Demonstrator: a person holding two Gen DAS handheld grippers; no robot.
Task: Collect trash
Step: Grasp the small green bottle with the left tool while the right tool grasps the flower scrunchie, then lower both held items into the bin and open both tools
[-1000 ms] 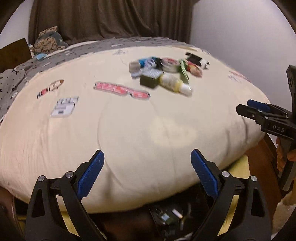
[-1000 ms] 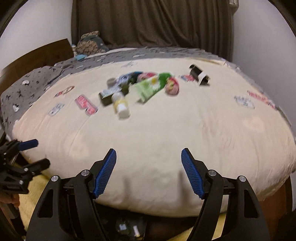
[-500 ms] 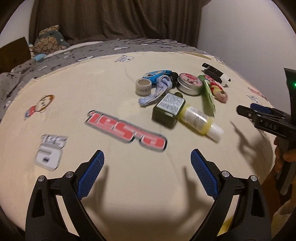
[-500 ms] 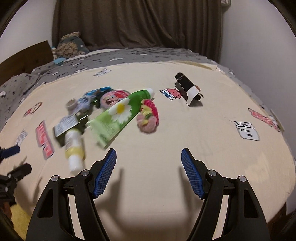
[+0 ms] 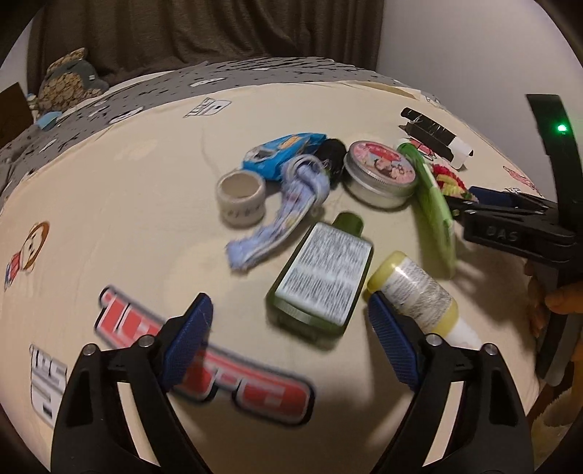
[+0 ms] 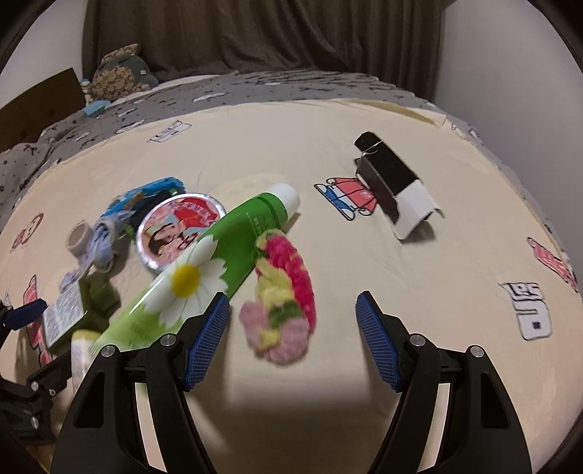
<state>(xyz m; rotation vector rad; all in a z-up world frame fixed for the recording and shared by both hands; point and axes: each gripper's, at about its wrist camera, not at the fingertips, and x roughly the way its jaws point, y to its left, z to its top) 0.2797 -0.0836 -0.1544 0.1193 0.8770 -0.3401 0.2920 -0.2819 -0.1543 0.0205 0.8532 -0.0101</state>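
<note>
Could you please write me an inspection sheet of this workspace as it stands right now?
Surface: cream bedspread with printed cartoons and logos; grey patterned bedding behind.
Job's things: loose pile of green flat bottle, yellow bottle, green daisy tube, round tin, tape roll, blue wrapper, pale blue cloth, pink crocheted piece; black and white carton lies apart.
Clutter: stuffed toy at the bed's far end.
Grippers: left gripper closing, nothing between its jaws; right gripper open, empty, near the crocheted piece.
Cables: nothing seen.
Surroundings: dark curtain, pale walls.
</note>
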